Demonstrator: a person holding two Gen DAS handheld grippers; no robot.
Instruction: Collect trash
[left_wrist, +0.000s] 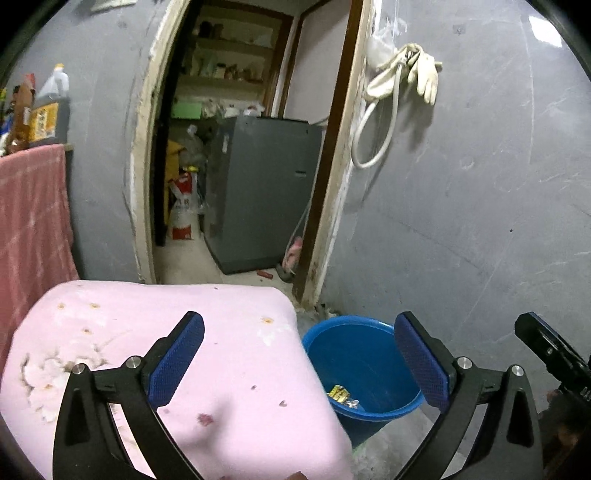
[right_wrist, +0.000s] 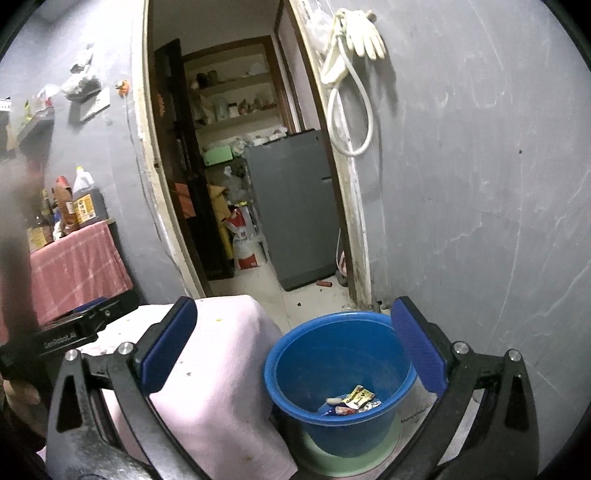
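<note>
A blue plastic bucket (right_wrist: 340, 373) stands on the floor by the grey wall, beside a table draped in a pink cloth (right_wrist: 218, 373). Small wrappers and scraps of trash (right_wrist: 352, 400) lie at its bottom. My right gripper (right_wrist: 293, 349) hangs above the bucket, jaws wide open and empty. My left gripper (left_wrist: 299, 360) is open and empty too, straddling the corner of the pink cloth (left_wrist: 207, 369) and the bucket (left_wrist: 364, 369); trash (left_wrist: 341, 395) shows inside. The right gripper's body (left_wrist: 554, 354) shows at the right edge of the left wrist view.
A doorway behind leads to a room with a grey appliance (left_wrist: 258, 192), sacks and shelves. White gloves and a hose (left_wrist: 402, 81) hang on the wall above the bucket. A red-clothed stand (right_wrist: 77, 266) with bottles is at left. A person's hand (right_wrist: 18, 398) shows low left.
</note>
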